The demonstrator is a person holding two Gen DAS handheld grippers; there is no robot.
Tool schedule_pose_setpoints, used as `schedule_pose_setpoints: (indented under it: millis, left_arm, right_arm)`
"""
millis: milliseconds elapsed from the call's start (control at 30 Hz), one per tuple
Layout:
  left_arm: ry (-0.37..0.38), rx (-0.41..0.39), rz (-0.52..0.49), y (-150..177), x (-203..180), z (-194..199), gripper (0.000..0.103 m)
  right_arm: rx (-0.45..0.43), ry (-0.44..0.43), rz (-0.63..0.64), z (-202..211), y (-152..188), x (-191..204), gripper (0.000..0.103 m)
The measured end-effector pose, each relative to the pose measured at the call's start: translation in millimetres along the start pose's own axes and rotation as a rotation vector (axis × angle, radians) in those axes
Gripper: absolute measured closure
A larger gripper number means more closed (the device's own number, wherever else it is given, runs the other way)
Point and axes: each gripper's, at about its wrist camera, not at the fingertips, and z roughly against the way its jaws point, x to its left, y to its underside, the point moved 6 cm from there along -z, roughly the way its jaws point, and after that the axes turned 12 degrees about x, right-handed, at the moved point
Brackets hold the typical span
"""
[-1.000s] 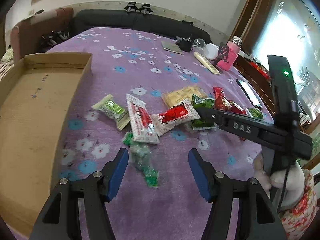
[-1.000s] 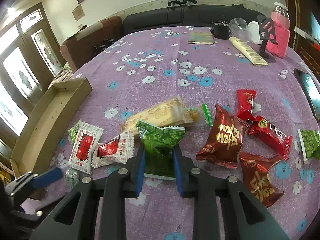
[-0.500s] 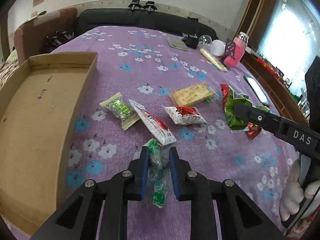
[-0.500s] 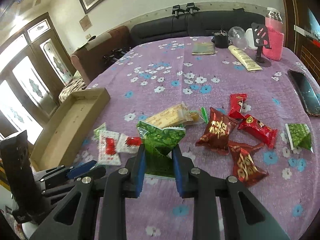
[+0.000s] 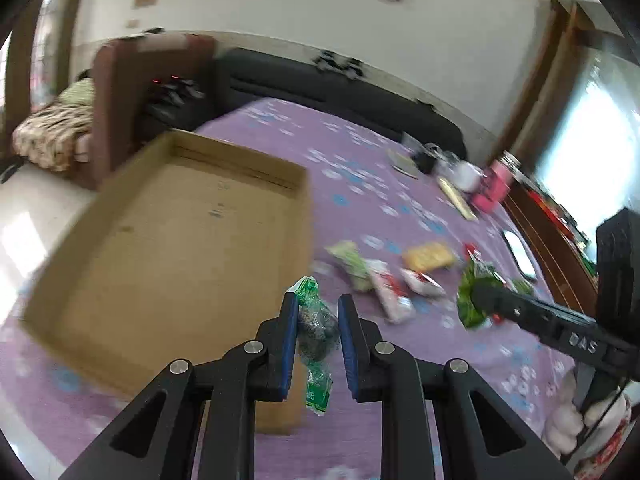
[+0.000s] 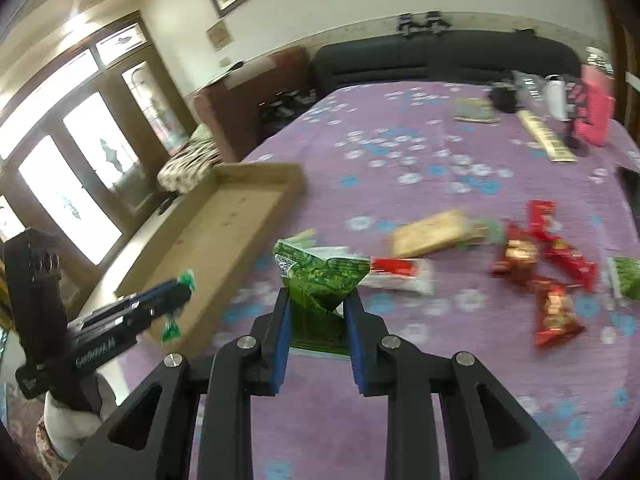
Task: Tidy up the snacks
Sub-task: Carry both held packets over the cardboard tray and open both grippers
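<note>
My left gripper (image 5: 318, 312) is shut on a small clear-and-green snack packet (image 5: 314, 320), lifted off the table beside the right wall of the open cardboard box (image 5: 172, 240). My right gripper (image 6: 318, 304) is shut on a green pea snack bag (image 6: 320, 276), held above the purple flowered tablecloth (image 6: 420, 152). In the right wrist view the left gripper (image 6: 176, 288) hangs at the near corner of the cardboard box (image 6: 208, 236) with the green packet (image 6: 172, 328) dangling. In the left wrist view the right gripper (image 5: 476, 292) carries the green bag (image 5: 472, 304) at right.
Loose snacks lie on the cloth: a yellow biscuit pack (image 6: 432, 232), red-and-white packets (image 6: 400, 272), several dark red bags (image 6: 552, 308) and a green pack (image 6: 626, 276). A pink jar (image 6: 596, 108), a cup and a long box stand at the far end. Sofas lie beyond.
My left gripper closed on the green packet, lifted it and swung left toward the box. My right gripper rose and moved left with the green bag still held.
</note>
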Motion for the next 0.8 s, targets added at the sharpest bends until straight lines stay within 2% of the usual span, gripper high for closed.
schedule_pose_setpoints:
  millis: [167, 367, 633, 733, 800]
  left_arm:
    - [-0.057, -0.019, 0.08, -6.4, 53.9, 6.1, 0.082]
    - [-0.093, 0.003, 0.128, -12.6, 93.8, -6.5, 0.082]
    - [-0.081, 0.003, 0.177, -11.5, 119.8, -8.8, 0.082]
    - [-0.07, -0.011, 0.192, -11.4, 124.4, -3.9, 0.081]
    - [-0.045, -0.019, 0.207, -11.4, 125.7, -0.5, 0.076]
  right_arm:
    - [0.062, -0.087, 0.055, -30.7, -10.1, 53.3, 0.078]
    - [0.14, -0.112, 0.144, -79.0, -17.6, 115.9, 0.078]
    - [0.251, -0.093, 0.201, -136.8, -10.5, 149.6, 0.078]
    - [0.259, -0.08, 0.212, -146.6, -6.7, 155.8, 0.078]
    - [0.251, -0.065, 0.217, -145.5, -8.7, 156.0, 0.077]
